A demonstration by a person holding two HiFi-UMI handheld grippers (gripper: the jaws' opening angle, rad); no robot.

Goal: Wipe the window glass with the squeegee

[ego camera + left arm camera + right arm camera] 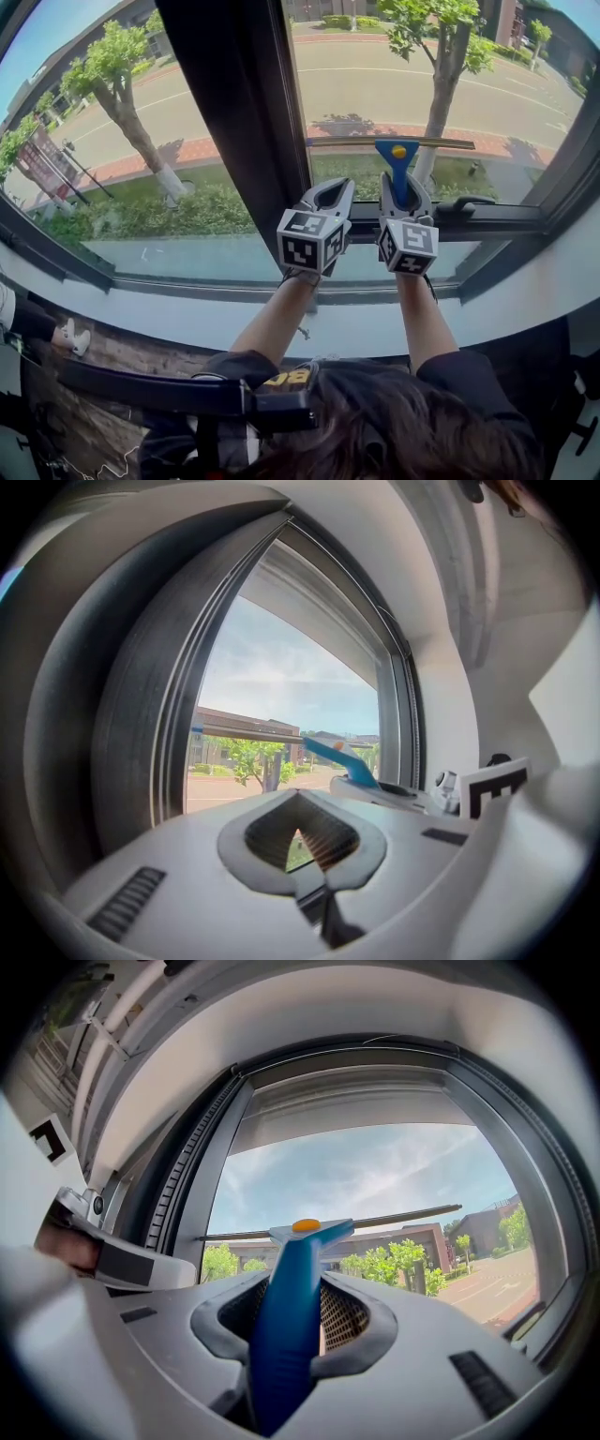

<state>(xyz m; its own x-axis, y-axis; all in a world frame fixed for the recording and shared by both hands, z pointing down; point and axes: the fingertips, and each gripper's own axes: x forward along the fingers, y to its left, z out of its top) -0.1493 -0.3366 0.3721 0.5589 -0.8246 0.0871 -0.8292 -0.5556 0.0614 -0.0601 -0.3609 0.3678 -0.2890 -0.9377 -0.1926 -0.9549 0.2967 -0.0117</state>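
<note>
Against window glass (366,89), blue orange-dotted squeegee (397,161) clamped in right hand-held gripper (405,195); left hand-held gripper (329,198) closed.

The squeegee (397,173) has a bright blue handle with an orange dot and a thin dark blade. The left gripper (330,194) and right gripper (405,187) are pale grey, each patterned with black-and-white square markers. The window frame (234,112) is black.

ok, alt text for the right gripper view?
The right tongs are shut on the blue handle of a squeegee, whose long blade runs level in front of the window glass. Beyond the glass are green trees and a brick building.
</note>
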